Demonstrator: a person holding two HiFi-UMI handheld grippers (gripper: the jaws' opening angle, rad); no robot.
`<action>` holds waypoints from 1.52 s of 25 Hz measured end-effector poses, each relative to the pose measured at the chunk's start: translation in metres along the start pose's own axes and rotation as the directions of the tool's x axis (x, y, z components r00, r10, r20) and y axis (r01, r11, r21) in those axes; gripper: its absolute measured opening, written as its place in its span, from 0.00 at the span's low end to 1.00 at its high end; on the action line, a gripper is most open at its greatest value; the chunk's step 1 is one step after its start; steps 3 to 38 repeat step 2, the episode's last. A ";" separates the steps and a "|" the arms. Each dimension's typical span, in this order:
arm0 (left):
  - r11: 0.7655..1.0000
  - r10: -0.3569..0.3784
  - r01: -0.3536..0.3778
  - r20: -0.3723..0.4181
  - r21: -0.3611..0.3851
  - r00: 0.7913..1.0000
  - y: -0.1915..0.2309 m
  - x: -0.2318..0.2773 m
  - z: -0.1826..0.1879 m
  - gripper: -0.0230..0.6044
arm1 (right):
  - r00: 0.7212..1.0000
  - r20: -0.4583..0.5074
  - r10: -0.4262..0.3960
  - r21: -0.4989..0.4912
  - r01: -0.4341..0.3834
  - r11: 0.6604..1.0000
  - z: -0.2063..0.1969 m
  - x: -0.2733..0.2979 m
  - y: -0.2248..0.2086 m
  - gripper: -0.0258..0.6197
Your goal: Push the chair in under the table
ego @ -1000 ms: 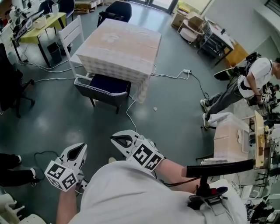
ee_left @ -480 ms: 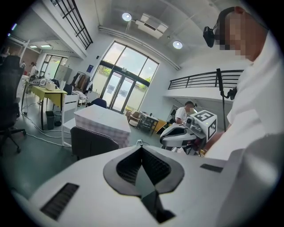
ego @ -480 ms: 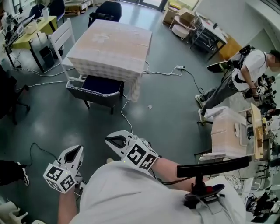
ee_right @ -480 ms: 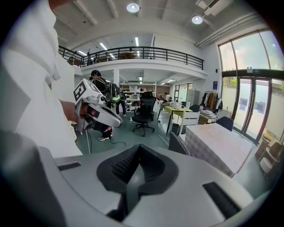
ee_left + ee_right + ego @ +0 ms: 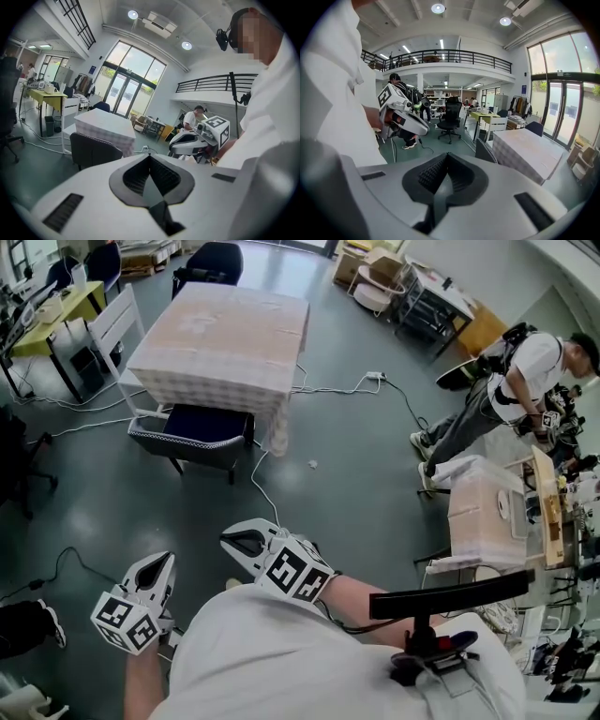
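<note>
The left gripper (image 5: 161, 563) and the right gripper (image 5: 246, 542) are both closed and empty. They sit close to the person's body, jaws together with nothing between them, pointing toward 12 o'clock. Ahead lies open grey floor (image 5: 366, 484), crossed by a thin white cable (image 5: 255, 482) that runs from the desk's near right corner toward the right gripper. At 11 o'clock the dark chair (image 5: 192, 432) stands well apart from both grippers. Its seat is partly under the near edge of the cloth-covered desk (image 5: 220, 324) and its back sticks out. A white chair (image 5: 114, 326) stands at the desk's 9 o'clock side. A person (image 5: 511, 381) stands at 2 o'clock, well clear.
</note>
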State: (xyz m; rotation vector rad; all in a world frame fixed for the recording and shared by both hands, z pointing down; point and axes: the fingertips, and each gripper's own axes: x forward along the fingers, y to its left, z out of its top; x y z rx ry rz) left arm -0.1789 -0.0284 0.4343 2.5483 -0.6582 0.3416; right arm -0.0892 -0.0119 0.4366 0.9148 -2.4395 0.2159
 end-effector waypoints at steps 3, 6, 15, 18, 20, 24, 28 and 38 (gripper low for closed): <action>1.000 -0.003 0.003 -0.003 0.004 1.000 0.000 0.003 -0.001 0.05 | 1.000 -0.001 -0.002 0.001 0.002 1.000 -0.002 -0.001 -0.002 0.06; 1.000 -0.003 0.003 -0.003 0.004 1.000 0.000 0.003 -0.001 0.05 | 1.000 -0.001 -0.002 0.001 0.002 1.000 -0.002 -0.001 -0.002 0.06; 1.000 -0.003 0.003 -0.003 0.004 1.000 0.000 0.003 -0.001 0.05 | 1.000 -0.001 -0.002 0.001 0.002 1.000 -0.002 -0.001 -0.002 0.06; 1.000 -0.003 0.003 -0.003 0.004 1.000 0.000 0.003 -0.001 0.05 | 1.000 -0.001 -0.002 0.001 0.002 1.000 -0.002 -0.001 -0.002 0.06; 1.000 -0.003 0.003 -0.003 0.004 1.000 0.000 0.003 -0.001 0.05 | 1.000 -0.001 -0.002 0.001 0.002 1.000 -0.002 -0.001 -0.002 0.06; 1.000 -0.003 0.003 -0.003 0.004 1.000 0.000 0.003 -0.001 0.05 | 1.000 -0.001 -0.002 0.001 0.002 1.000 -0.002 -0.001 -0.002 0.06; 1.000 -0.003 0.003 -0.003 0.004 1.000 0.000 0.003 -0.001 0.05 | 1.000 -0.001 -0.002 0.001 0.002 1.000 -0.002 -0.001 -0.002 0.06; 1.000 -0.003 0.003 -0.003 0.004 1.000 0.000 0.003 -0.001 0.05 | 1.000 -0.001 -0.002 0.001 0.002 1.000 -0.002 -0.001 -0.002 0.06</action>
